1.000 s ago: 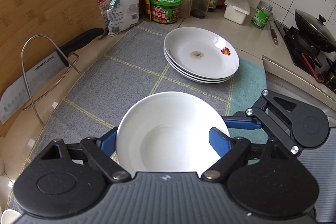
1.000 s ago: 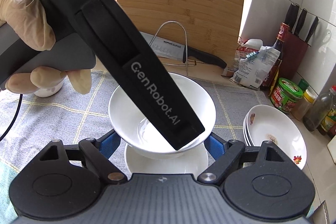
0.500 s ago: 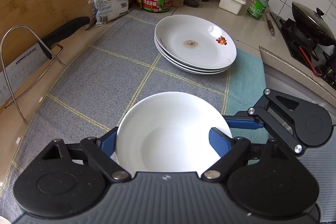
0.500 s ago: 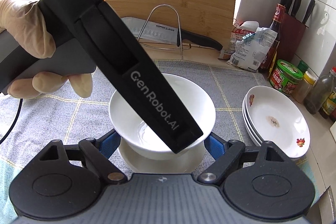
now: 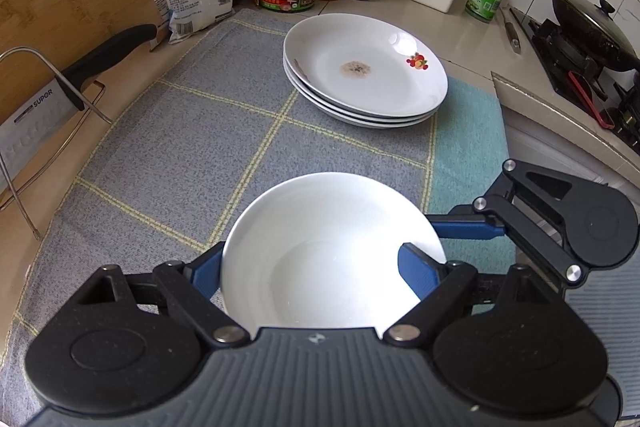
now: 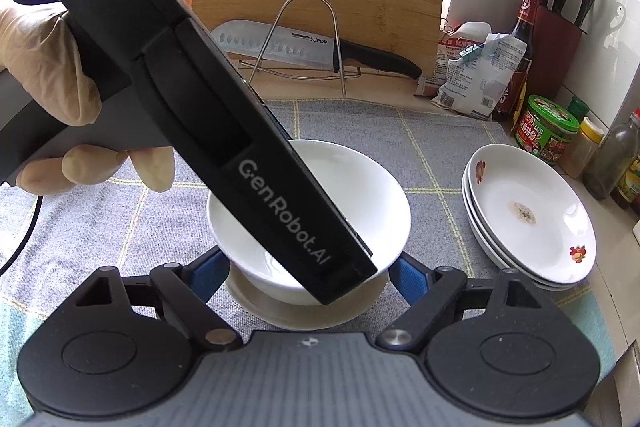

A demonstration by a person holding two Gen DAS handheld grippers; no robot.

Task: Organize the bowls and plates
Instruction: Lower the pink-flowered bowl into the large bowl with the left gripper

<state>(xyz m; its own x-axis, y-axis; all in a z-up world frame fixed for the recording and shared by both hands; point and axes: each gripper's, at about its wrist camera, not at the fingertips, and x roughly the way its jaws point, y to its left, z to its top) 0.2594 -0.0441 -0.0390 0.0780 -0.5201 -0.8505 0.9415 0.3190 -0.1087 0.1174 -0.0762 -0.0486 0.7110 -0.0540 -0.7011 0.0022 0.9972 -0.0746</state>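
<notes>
From the left wrist view, the left gripper (image 5: 320,263) was clamped on a white bowl (image 5: 332,251), one blue pad outside the rim and one inside, above the grey checked cloth (image 5: 192,131); three stacked plates (image 5: 364,71) sat farther off. From the right wrist view, the right gripper (image 6: 308,271) flanked a lower bowl (image 6: 304,311) under it, though whether its pads actually pressed it I couldn't tell.

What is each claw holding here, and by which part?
The left claw grips the white bowl across its sides. The right claw straddles the lower dish beneath it; contact cannot be told.
</notes>
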